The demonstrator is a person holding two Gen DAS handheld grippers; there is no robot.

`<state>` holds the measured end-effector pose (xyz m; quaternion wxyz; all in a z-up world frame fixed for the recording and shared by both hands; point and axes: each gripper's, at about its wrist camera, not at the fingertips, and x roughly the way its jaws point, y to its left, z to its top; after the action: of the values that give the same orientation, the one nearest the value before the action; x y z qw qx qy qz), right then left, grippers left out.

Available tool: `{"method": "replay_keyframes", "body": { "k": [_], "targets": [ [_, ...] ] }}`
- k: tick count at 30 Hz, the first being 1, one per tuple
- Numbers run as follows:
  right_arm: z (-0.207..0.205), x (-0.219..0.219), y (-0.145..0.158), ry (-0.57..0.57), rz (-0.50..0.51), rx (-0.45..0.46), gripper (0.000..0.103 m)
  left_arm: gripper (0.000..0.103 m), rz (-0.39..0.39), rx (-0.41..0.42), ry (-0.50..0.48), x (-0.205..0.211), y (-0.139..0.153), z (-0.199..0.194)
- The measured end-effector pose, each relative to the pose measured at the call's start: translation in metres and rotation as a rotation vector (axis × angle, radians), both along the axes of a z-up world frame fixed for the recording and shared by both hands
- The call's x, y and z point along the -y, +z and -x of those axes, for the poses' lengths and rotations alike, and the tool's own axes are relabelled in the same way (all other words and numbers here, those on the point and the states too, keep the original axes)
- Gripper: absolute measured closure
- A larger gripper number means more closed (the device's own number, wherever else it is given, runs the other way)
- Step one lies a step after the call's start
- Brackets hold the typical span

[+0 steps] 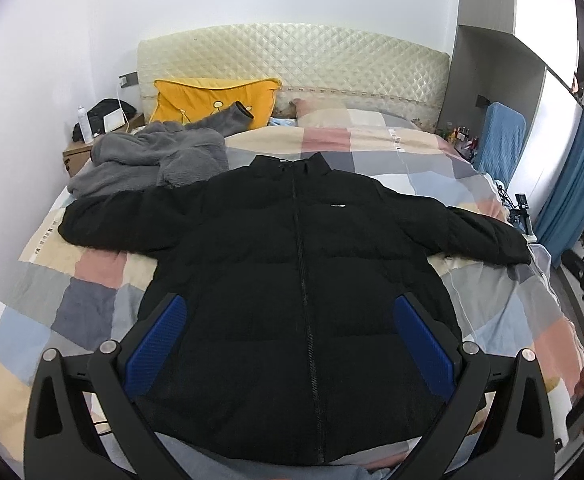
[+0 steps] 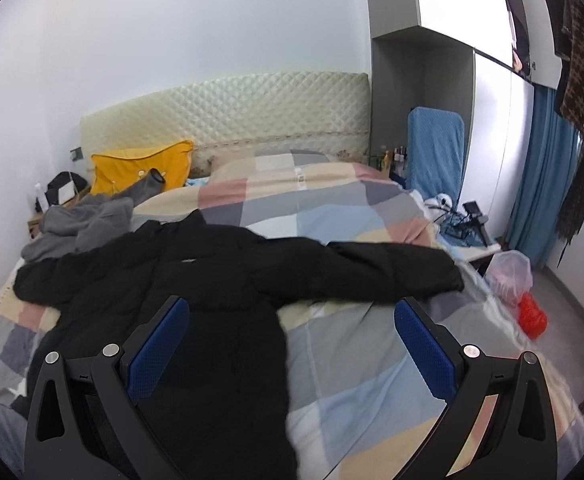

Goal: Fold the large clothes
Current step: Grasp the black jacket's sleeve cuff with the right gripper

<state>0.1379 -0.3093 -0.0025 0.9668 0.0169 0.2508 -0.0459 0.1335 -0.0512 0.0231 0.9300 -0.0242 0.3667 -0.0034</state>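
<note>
A black puffer jacket (image 1: 292, 264) lies flat and zipped on the checked bedspread (image 1: 92, 304), collar toward the headboard, both sleeves spread out sideways. My left gripper (image 1: 292, 320) is open and empty, hovering above the jacket's lower body. In the right wrist view the jacket (image 2: 212, 288) lies to the left, its right sleeve (image 2: 391, 272) reaching across the bed. My right gripper (image 2: 292, 324) is open and empty, above the jacket's right side below that sleeve.
A grey fleece garment (image 1: 152, 152) lies crumpled at the bed's far left beside a yellow pillow (image 1: 212, 100). A nightstand (image 1: 80, 152) stands left. A blue-covered chair (image 2: 435, 148), plastic bags (image 2: 511, 276) and blue curtains (image 2: 547, 184) are right of the bed.
</note>
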Motion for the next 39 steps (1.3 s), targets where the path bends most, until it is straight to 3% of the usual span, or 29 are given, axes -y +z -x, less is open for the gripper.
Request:
{"method": "replay_keyframes", "body": {
  "k": [5, 11, 17, 20, 28, 34, 39],
  "targets": [
    [-0.024, 0.028, -0.005, 0.058, -0.028, 0.055, 0.000, 0.000, 0.001, -0.004, 0.011, 0.008, -0.006, -0.015],
    [-0.055, 0.069, -0.034, 0.022, -0.068, 0.066, 0.000, 0.000, 0.039, -0.040, 0.025, 0.015, -0.021, -0.043],
    [-0.093, 0.139, -0.093, -0.091, -0.217, 0.030, 0.000, 0.000, -0.004, -0.043, 0.017, 0.020, -0.043, -0.068],
    [-0.104, 0.181, -0.131, -0.128, -0.378, 0.017, 0.003, 0.000, -0.007, -0.041, 0.012, 0.014, -0.057, -0.078],
    [-0.114, 0.268, -0.202, -0.309, -0.632, -0.044, 0.009, 0.000, -0.006, -0.020, 0.010, -0.008, -0.102, -0.098],
    [-0.142, 0.306, -0.231, -0.367, -0.760, -0.060, 0.009, 0.000, 0.011, -0.048, 0.022, -0.027, -0.135, -0.110],
    [-0.183, 0.316, -0.243, -0.405, -0.764, -0.075, 0.009, 0.000, -0.009, -0.051, 0.006, -0.030, -0.143, -0.112]
  ]
}}
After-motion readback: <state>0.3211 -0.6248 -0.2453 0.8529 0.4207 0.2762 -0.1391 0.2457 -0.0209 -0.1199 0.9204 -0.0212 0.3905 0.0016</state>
